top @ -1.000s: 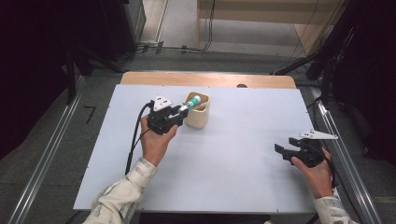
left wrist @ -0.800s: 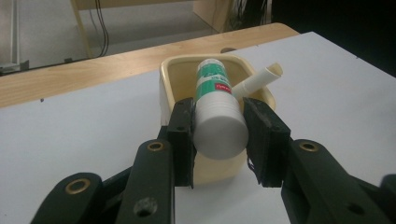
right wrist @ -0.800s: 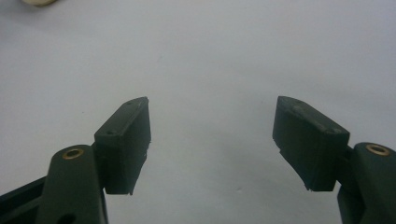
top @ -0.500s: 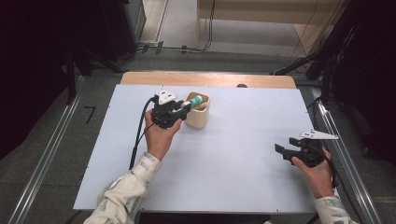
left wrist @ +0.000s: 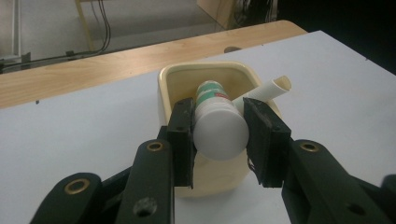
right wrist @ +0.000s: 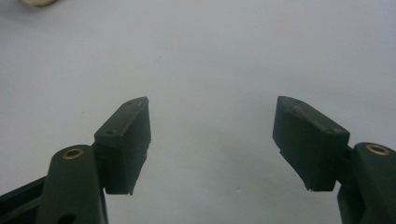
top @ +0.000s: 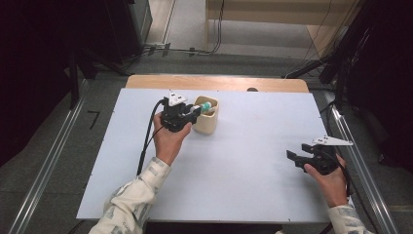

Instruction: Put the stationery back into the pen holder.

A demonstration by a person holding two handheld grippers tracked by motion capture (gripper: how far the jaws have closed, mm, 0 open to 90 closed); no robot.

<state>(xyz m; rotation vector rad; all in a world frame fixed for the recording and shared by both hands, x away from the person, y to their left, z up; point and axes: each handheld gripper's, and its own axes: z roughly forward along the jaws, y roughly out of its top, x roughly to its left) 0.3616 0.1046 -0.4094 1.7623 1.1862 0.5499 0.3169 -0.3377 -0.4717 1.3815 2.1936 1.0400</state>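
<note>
- Left gripper view: the left gripper (left wrist: 218,135) pinches a white tube (left wrist: 219,129) by its cap end, the tube leaning into the cream cup (left wrist: 177,81) beside a white stick (left wrist: 273,87).
- High view: the right gripper (top: 295,158) rests apart on the white table (top: 243,185), jaws spread with nothing between them.

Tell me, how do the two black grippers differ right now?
The left gripper is shut on a white tube over the cream cup; the right gripper is open with nothing between its jaws. The left is far up the table, the right near its right edge. Both are hand-held.
</note>
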